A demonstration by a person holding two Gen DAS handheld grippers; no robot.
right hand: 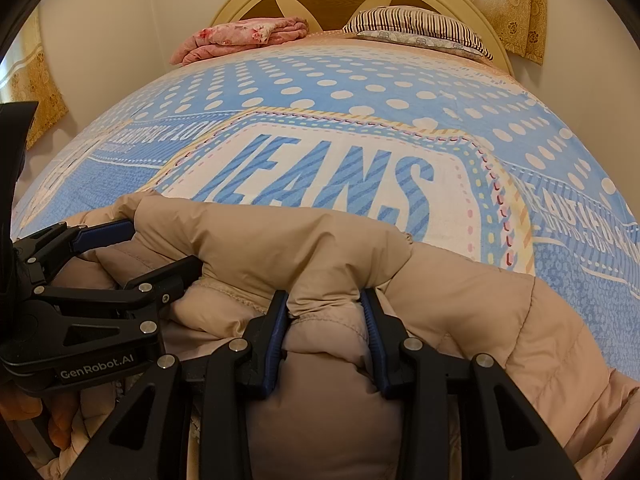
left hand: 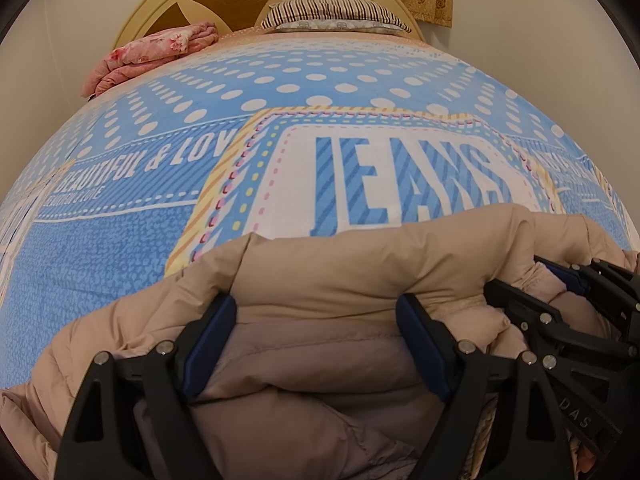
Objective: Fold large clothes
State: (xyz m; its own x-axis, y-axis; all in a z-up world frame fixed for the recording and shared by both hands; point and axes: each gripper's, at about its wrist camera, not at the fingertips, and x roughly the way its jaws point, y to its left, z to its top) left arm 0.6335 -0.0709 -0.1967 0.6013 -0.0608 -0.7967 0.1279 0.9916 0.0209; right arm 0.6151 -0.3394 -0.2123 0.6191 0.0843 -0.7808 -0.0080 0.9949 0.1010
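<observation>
A puffy beige down jacket (left hand: 320, 256) lies bunched at the near end of the bed, with its folded top edge draped over both grippers' tips. My left gripper (left hand: 316, 300) has its blue pads set wide apart and pressing on a thick roll of the jacket. To its right, my right gripper (right hand: 324, 296) pinches a narrower fold of the same jacket (right hand: 460, 300) between its pads. The two grippers sit side by side: the right gripper (left hand: 516, 274) shows at the edge of the left wrist view, and the left gripper (right hand: 166, 242) at the edge of the right wrist view.
The jacket rests on a blue and white bedspread (left hand: 200, 220) printed with "JEANS". A folded pink floral blanket (left hand: 152, 56) and a striped pillow (left hand: 332, 12) lie by the cream headboard (left hand: 160, 4). Yellow curtains (right hand: 508, 4) hang behind.
</observation>
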